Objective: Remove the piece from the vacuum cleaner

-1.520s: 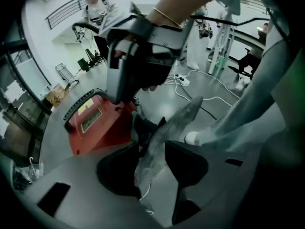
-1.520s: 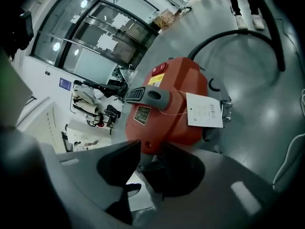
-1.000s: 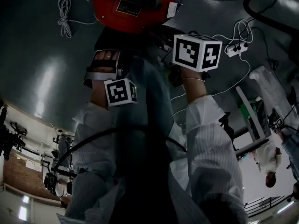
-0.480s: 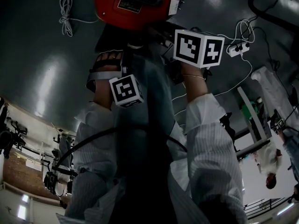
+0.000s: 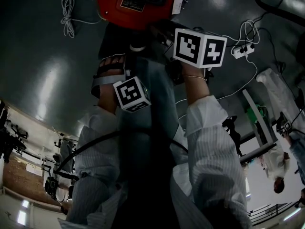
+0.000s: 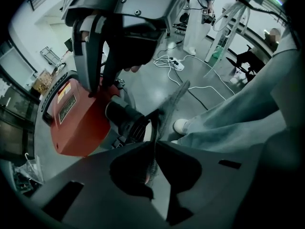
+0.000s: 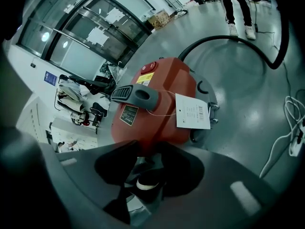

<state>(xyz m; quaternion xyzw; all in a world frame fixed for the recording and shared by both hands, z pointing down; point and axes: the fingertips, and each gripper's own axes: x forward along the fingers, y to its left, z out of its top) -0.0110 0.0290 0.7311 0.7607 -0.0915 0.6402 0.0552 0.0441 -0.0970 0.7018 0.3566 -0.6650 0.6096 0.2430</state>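
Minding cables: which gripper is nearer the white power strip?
Right. The right gripper, jaws just opened around the hose cuff, stands between the power strip and the left gripper, which has just closed on a thin dark piece.

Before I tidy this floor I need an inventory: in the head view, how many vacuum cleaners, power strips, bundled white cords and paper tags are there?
Red vacuum cleaner: 1
White power strip: 1
Bundled white cord: 1
Paper tag: 1
Total: 4
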